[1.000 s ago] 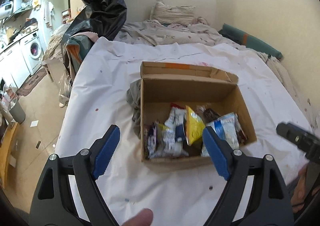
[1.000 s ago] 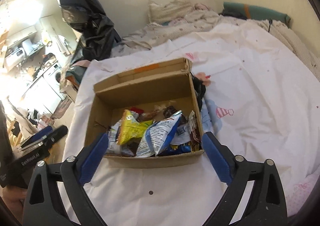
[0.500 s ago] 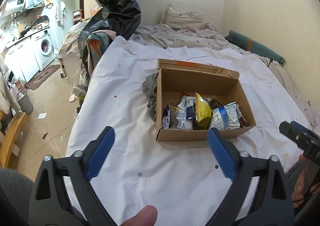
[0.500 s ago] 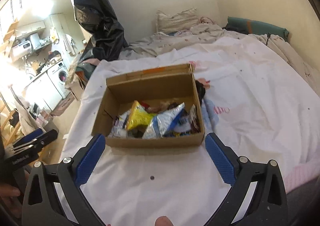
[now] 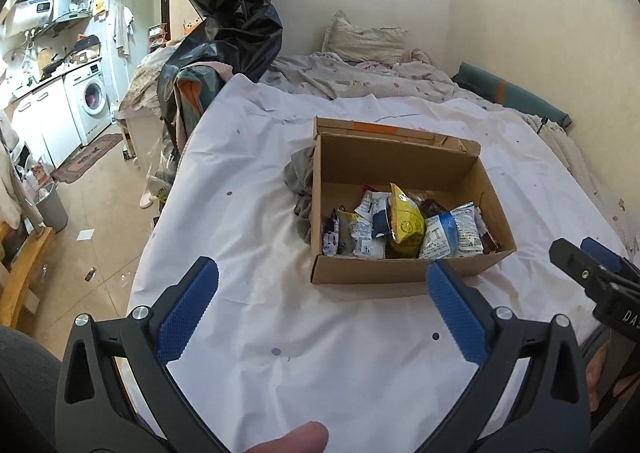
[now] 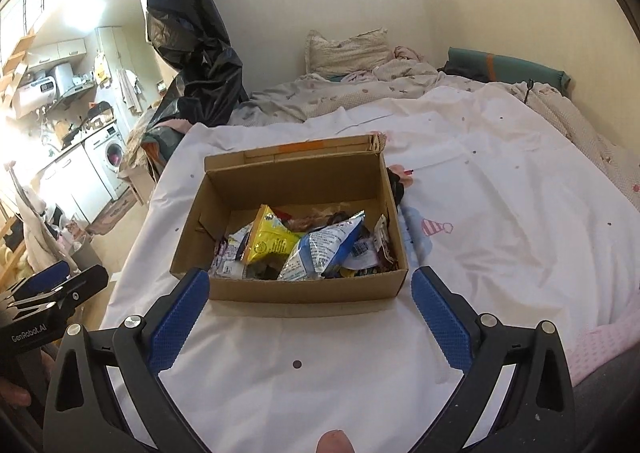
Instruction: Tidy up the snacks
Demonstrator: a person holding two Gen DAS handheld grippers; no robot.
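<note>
While the left gripper [image 5: 322, 313] is opening its jaws with nothing between them and the right gripper [image 6: 310, 317] stands spread and empty, both hover over the white sheet [image 5: 248, 237] just short of the cardboard box [image 6: 304, 289]. All the snack packets visible, the yellow bag [image 6: 270, 241] and the blue-and-white bag [image 5: 452, 235] among them, lie jumbled inside that box. Gathering looks done, though whether sorting is left is hard to judge, since the heap hides its lower packets.

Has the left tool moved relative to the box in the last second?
Yes. The left tool, jaws opening, backed away from the cardboard box; its pads now sit short of the near wall.
</note>
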